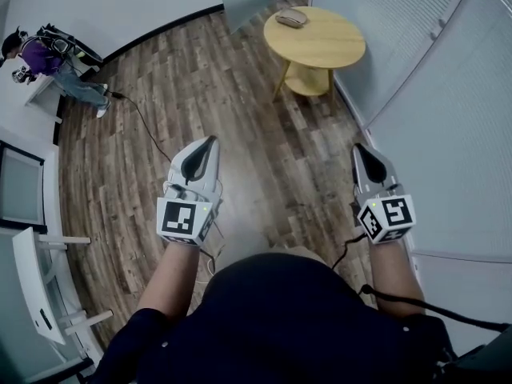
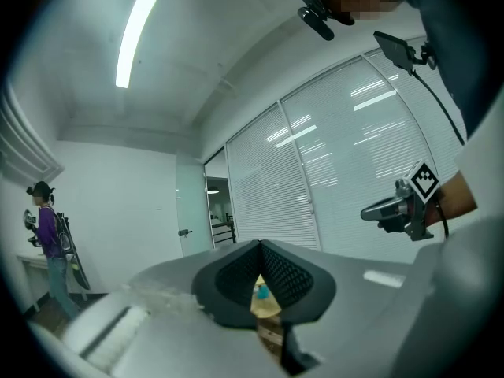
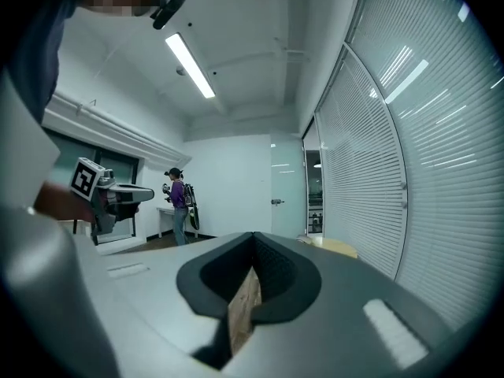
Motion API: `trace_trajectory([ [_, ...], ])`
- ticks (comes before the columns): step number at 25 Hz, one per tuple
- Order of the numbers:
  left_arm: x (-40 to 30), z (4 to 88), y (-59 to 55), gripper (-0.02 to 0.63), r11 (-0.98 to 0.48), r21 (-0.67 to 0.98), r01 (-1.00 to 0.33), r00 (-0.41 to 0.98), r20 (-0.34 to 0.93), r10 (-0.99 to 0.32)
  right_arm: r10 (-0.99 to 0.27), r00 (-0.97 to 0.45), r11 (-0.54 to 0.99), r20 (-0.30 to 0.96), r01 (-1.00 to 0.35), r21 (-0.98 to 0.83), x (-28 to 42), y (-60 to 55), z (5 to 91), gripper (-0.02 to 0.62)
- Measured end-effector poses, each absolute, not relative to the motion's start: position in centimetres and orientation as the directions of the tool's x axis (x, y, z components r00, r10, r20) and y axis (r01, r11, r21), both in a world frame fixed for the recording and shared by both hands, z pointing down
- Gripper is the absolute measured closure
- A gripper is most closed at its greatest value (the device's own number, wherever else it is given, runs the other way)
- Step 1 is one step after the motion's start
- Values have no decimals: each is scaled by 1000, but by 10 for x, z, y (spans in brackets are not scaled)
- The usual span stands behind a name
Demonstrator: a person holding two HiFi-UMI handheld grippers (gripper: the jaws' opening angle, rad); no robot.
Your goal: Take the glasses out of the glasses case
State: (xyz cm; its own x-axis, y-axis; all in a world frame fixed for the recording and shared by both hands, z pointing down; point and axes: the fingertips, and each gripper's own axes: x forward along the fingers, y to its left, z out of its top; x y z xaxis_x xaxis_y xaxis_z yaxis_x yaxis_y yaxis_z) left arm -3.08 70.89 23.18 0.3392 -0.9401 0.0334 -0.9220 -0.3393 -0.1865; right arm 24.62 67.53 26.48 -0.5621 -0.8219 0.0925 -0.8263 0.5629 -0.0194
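Note:
A brownish oval glasses case (image 1: 291,18) lies shut on a round wooden table (image 1: 328,42) at the far side of the room. Well short of the table, I hold both grippers level above the wood floor. My left gripper (image 1: 210,142) has its jaws together with nothing between them, and the left gripper view shows its tips (image 2: 260,244) meeting. My right gripper (image 1: 358,147) is shut and empty too, its tips (image 3: 253,236) closed in its own view. Each gripper also shows in the other's view: the right gripper (image 2: 370,209) and the left gripper (image 3: 146,189).
A glass wall with blinds (image 1: 448,94) runs along the right. A person in purple (image 1: 40,58) stands by a white desk at the far left. White furniture (image 1: 32,286) stands at the near left. A black cable (image 1: 148,126) trails over the floor.

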Motion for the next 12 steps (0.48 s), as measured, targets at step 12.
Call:
trace_trajectory([
  [12, -52, 255, 650, 600, -343, -160, -925, 338, 60, -939, -821, -555, 555, 132, -831, -37, 224, 624, 287, 586],
])
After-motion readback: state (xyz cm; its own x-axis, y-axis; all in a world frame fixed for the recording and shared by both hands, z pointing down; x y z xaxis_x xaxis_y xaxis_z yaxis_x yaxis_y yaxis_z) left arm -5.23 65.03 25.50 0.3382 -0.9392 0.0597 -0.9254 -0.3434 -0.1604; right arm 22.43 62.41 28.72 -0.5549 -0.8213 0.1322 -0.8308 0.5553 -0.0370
